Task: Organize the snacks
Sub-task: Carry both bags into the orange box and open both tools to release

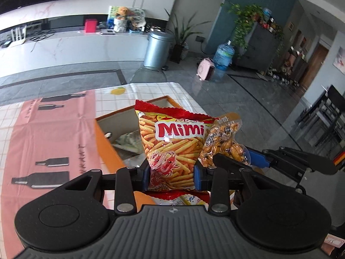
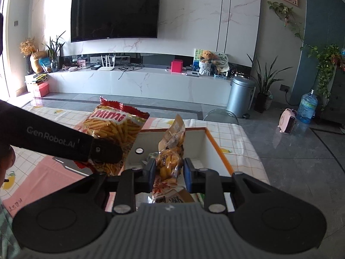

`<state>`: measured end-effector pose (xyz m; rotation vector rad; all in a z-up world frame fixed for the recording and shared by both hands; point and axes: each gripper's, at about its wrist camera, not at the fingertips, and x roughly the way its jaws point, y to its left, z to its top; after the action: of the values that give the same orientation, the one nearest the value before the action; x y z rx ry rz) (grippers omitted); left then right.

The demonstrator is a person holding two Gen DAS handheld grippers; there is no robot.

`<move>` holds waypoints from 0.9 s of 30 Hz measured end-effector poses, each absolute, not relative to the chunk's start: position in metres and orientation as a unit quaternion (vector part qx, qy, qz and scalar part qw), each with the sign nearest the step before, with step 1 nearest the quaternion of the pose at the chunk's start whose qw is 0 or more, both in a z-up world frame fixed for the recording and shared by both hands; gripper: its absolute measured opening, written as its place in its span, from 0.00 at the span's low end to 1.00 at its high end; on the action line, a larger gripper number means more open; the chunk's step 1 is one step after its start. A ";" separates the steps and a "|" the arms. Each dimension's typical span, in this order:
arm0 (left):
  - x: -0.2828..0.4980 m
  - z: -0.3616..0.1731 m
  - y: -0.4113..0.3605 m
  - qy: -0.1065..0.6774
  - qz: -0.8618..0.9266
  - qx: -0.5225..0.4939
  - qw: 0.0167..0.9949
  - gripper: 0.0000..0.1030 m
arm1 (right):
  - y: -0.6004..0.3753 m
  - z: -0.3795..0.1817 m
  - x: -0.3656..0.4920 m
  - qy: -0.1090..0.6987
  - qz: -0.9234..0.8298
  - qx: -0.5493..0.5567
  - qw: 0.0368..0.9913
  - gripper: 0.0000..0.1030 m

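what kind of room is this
Most likely a home living room. A large wall-mounted TV hangs on a marble-look wall above a long low media console that carries a router and a teddy bear, with potted houseplants on the tiled floor.

The red snack bag reads "Mimi"; beside that bag, the left gripper's black arm reads "GenRobot.AI".

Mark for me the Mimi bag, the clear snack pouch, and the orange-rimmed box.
Mimi bag (image 1: 181, 129): left wrist view, on the printed name panel.
clear snack pouch (image 2: 169, 161): right wrist view, on its filled middle between the pads.
orange-rimmed box (image 2: 217, 146): right wrist view, on its right rim.
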<state>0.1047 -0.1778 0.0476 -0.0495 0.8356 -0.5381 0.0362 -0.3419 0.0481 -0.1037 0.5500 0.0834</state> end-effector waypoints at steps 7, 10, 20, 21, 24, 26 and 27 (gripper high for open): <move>0.127 0.016 -0.220 0.431 -0.288 0.024 0.855 0.41 | -0.375 0.023 0.065 0.316 0.036 -0.054 0.946 0.23; 0.134 0.000 -0.225 0.444 -0.293 0.044 0.845 0.41 | -0.386 0.009 0.079 0.343 0.043 -0.053 0.937 0.23; 0.147 -0.041 -0.247 0.502 -0.294 0.093 0.808 0.41 | -0.412 -0.038 0.116 0.428 0.074 -0.004 0.901 0.23; 0.148 -0.045 -0.249 0.508 -0.290 0.099 0.805 0.41 | -0.413 -0.042 0.118 0.436 0.077 0.002 0.897 0.23; 0.149 -0.054 -0.253 0.524 -0.283 0.115 0.795 0.41 | -0.415 -0.052 0.127 0.459 0.083 0.010 0.885 0.23; 0.152 -0.058 -0.255 0.532 -0.277 0.121 0.791 0.41 | -0.416 -0.057 0.131 0.471 0.089 0.013 0.878 0.23; 0.153 -0.060 -0.255 0.536 -0.274 0.124 0.789 0.41 | -0.416 -0.059 0.132 0.475 0.089 0.008 0.876 0.23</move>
<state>0.1528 -0.2549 -0.0601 0.2678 1.1544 -0.5907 0.1325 -0.4161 -0.0594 0.0172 0.9907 0.1868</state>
